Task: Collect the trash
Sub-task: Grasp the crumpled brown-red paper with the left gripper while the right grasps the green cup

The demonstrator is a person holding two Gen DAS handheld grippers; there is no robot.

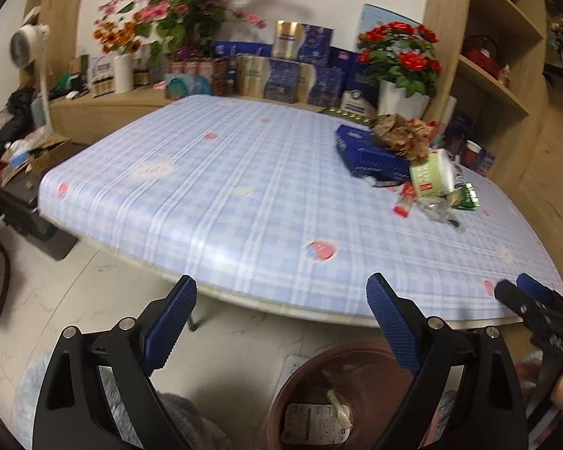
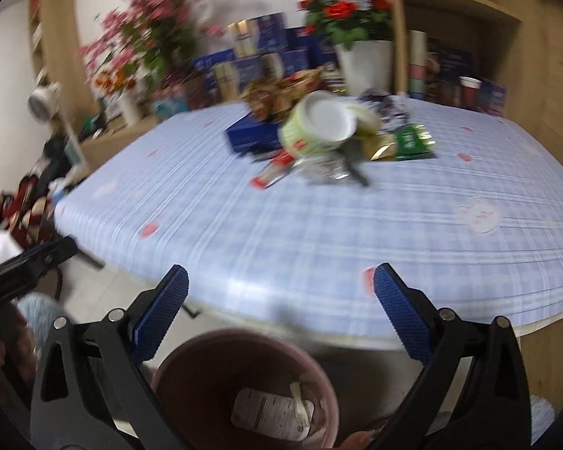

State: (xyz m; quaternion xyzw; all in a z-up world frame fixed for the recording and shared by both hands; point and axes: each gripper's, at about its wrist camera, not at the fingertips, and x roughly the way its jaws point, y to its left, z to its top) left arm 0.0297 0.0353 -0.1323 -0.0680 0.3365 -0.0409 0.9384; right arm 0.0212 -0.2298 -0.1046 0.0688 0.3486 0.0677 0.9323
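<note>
A pile of trash lies on the blue checked table (image 1: 214, 195): a green paper cup (image 1: 431, 174) on its side, a blue box (image 1: 368, 152), crumpled brown wrappers (image 1: 401, 135), a red wrapper (image 1: 403, 202) and a green packet (image 1: 465, 197). The right wrist view shows the same cup (image 2: 319, 123), box (image 2: 255, 135) and packet (image 2: 409, 142). A brown bin (image 1: 341, 393) stands on the floor below the table edge with a few scraps inside; it also shows in the right wrist view (image 2: 244, 386). My left gripper (image 1: 281, 300) and right gripper (image 2: 281, 292) are both open and empty, above the bin, short of the table.
Flower pots (image 1: 401, 75), blue boxes (image 1: 300, 71) and a fan (image 1: 30, 48) stand behind the table. Wooden shelves (image 1: 499, 56) rise at the right. Bags and boxes (image 1: 22, 157) crowd the floor at the left.
</note>
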